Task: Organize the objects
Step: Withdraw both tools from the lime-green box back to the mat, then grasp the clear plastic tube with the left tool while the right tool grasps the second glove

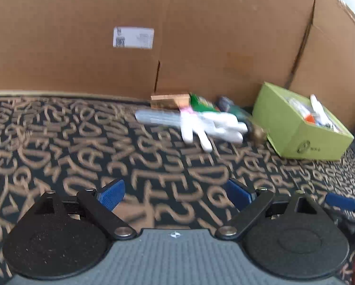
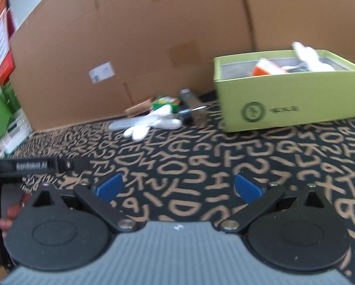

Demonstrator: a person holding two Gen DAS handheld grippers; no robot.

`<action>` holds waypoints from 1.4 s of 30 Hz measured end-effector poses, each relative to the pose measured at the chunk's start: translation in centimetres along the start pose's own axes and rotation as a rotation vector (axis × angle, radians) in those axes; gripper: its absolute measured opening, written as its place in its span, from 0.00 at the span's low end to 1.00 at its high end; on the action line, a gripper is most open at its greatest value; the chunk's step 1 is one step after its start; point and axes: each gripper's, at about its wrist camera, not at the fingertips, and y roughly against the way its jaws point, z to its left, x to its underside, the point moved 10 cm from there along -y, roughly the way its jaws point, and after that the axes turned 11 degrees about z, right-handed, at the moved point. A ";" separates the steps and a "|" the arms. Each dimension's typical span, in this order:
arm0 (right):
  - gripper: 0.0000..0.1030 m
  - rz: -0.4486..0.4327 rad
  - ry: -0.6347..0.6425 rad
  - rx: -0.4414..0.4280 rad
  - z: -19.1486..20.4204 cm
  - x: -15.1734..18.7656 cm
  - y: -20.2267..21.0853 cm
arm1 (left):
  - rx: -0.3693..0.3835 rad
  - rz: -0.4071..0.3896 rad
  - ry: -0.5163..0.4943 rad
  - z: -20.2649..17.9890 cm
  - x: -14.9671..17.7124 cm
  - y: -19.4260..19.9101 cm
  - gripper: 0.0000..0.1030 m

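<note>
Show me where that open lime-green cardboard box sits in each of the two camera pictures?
Left wrist view: the lime-green cardboard box sits at the right edge, angled, corner toward the camera.
Right wrist view: the box is upper right, its long side with the round logo facing the camera.
Shared landmark: the white glove lying on the lettered carpet, left of the box.

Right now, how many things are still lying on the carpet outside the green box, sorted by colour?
White: 2, a glove and a long pale packet
Green: 1, a packet
Tan: 1, a small cardboard box
Dark: 1, a blurred object
Brass-coloured: 1, a small round piece
Total: 6, though blur could hide more. The green box isn't counted.
</note>
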 end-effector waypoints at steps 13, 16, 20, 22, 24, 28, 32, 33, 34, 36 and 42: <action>1.00 0.070 -0.004 0.031 1.9 1.0 -1.3 | 0.271 0.059 -0.244 -1.6 -12.1 -10.1 0.92; 1.00 0.084 -0.010 0.038 1.8 0.8 -2.1 | 0.244 0.116 -0.250 -1.2 -12.3 -12.9 0.92; 1.00 0.100 0.028 0.036 2.1 0.2 -3.2 | 0.262 0.159 -0.275 -0.3 -10.2 -13.7 0.81; 1.00 0.095 0.064 0.043 2.3 -0.5 -3.8 | 0.281 0.140 -0.334 -0.3 -8.7 -12.1 0.77; 1.00 0.095 0.103 0.043 2.6 -1.5 -4.9 | 0.303 0.126 -0.384 -0.6 -7.0 -10.5 0.76; 1.00 0.060 0.189 0.004 3.9 -4.3 -7.4 | 0.315 0.110 -0.413 -1.0 -5.3 -8.9 0.69; 0.96 0.026 0.333 0.013 5.4 -6.5 -10.3 | 0.207 0.106 -0.420 -0.8 -5.9 -9.8 0.39; 0.95 0.027 0.368 0.028 5.7 -6.9 -11.1 | 0.188 0.108 -0.418 -0.8 -6.0 -9.9 0.35; 0.93 0.021 0.406 0.050 5.9 -7.2 -12.0 | 0.170 0.110 -0.408 -0.5 -6.1 -9.9 0.31; 0.90 0.009 0.459 0.106 6.2 -7.7 -13.7 | 0.143 0.111 -0.376 -0.1 -5.9 -9.5 0.29; 0.47 0.072 0.489 0.107 6.8 -7.7 -16.5 | 0.080 0.136 -0.271 1.7 -3.7 -6.6 0.28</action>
